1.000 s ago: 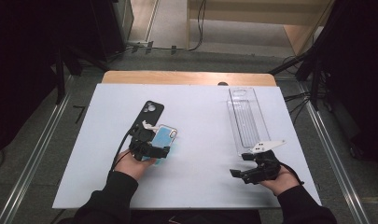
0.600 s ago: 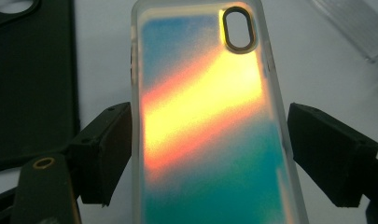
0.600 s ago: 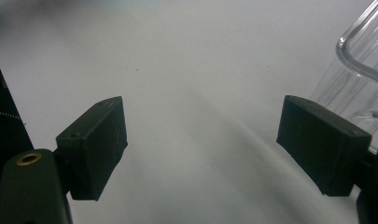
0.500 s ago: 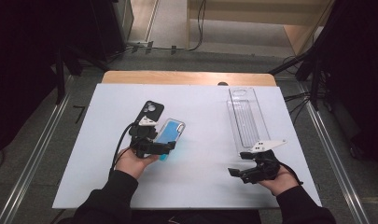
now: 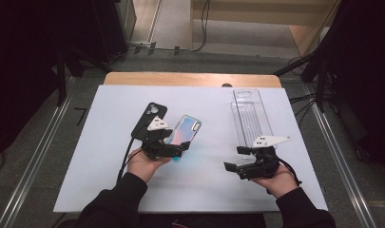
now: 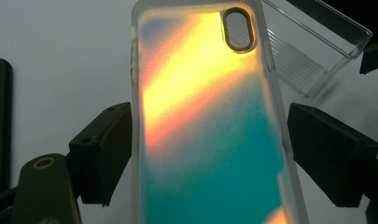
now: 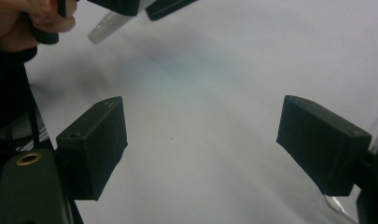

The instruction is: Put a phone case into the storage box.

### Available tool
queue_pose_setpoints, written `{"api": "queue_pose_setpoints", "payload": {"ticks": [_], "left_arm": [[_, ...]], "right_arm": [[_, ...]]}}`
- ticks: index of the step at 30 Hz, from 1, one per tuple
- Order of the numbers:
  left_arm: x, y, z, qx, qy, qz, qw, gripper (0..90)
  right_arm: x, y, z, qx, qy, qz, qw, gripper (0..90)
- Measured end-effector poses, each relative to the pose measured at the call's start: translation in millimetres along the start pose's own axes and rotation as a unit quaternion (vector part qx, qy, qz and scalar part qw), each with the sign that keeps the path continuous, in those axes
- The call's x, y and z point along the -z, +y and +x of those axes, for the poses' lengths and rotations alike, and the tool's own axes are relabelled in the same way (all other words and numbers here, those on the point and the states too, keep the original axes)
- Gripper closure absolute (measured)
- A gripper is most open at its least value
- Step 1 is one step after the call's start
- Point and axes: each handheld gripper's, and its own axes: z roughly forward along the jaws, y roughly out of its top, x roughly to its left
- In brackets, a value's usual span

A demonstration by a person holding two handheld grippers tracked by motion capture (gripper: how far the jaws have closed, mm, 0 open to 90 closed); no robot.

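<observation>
An iridescent orange-and-teal phone case with clear edges lies between the jaws of my left gripper, and both jaws touch its long sides. From above, the case sticks out forward and right from the left gripper, held a little above the white table. A black phone case lies on the table just left of it. My right gripper hovers open at the right front, and its jaws have bare table between them.
A long clear plastic tray lies at the back right, just beyond the right hand, and its corner is seen past the held case. The white table top has a wooden strip along its far edge.
The iridescent case has swung forward and to the right in the left gripper and now shows more of its length. The right gripper has barely moved.
</observation>
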Motion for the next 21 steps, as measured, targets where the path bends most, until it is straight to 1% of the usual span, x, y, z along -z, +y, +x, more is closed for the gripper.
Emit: {"api": "queue_pose_setpoints", "payload": {"ticks": [1,3,4,5,8,9,10,12,13,14,15,16,17,18,19,21], "left_arm": [[-2.3,1.6,-0.4,0.000,-0.007,-0.012,0.9999,16.8],[-4.8,2.6,-1.7,-0.003,-0.006,-0.024,0.9997,16.8],[-4.8,2.6,-1.7,-0.003,-0.006,-0.024,0.9997,16.8],[-6.5,2.1,-2.7,-0.010,0.000,-0.032,0.9994,16.8],[-8.1,1.4,-3.5,-0.012,0.003,-0.038,0.9992,16.8],[-9.1,1.0,-4.1,-0.015,0.008,-0.038,0.9991,16.8],[-10.2,0.2,-4.6,-0.017,0.009,-0.039,0.9991,16.7],[-11.7,-2.5,-7.7,-0.021,0.017,-0.052,0.9983,16.7],[-11.7,-2.5,-7.7,-0.021,0.017,-0.052,0.9983,16.7],[-12.2,-4.6,-10.1,-0.025,0.020,-0.064,0.9975,16.7],[-12.2,-4.6,-10.1,-0.025,0.020,-0.064,0.9975,16.7],[-12.1,-5.6,-11.2,-0.027,0.021,-0.072,0.9968,16.7],[-12.0,-7.5,-13.0,-0.025,0.021,-0.088,0.9955,16.7],[-12.0,-7.5,-13.0,-0.025,0.021,-0.088,0.9955,16.7],[-12.3,-9.2,-14.1,-0.023,0.020,-0.100,0.9946,16.7],[-13.3,-10.9,-15.4,-0.020,0.022,-0.106,0.9939,16.7]], "right_arm": [[-2.2,5.8,2.1,-0.002,-0.003,-0.005,1.0000,14.2],[-4.1,10.6,3.5,-0.007,0.000,-0.010,0.9999,14.2],[-4.1,10.6,3.5,-0.007,0.000,-0.010,0.9999,14.2],[-7.4,17.1,5.4,-0.008,0.003,-0.014,0.9999,14.2],[-10.2,22.5,7.4,-0.010,0.000,-0.014,0.9998,14.2],[-11.5,25.4,8.4,-0.011,0.000,-0.015,0.9998,14.2],[-14.8,32.2,10.2,-0.014,-0.001,-0.021,0.9997,14.2],[-16.9,36.9,10.5,-0.016,-0.006,-0.023,0.9996,14.2],[-17.7,39.6,10.5,-0.020,-0.009,-0.025,0.9995,14.2],[-18.6,42.3,10.2,-0.023,-0.009,-0.027,0.9993,14.2],[-19.4,45.3,10.0,-0.029,-0.010,-0.029,0.9991,14.2],[-19.9,48.4,9.4,-0.034,-0.010,-0.031,0.9989,14.2],[-20.5,51.5,8.8,-0.037,-0.007,-0.034,0.9987,14.2],[-20.8,54.6,8.4,-0.041,-0.003,-0.037,0.9985,14.2],[-20.9,57.8,7.9,-0.044,-0.003,-0.038,0.9983,14.2],[-21.4,63.7,7.0,-0.050,-0.001,-0.044,0.9978,14.3]]}}
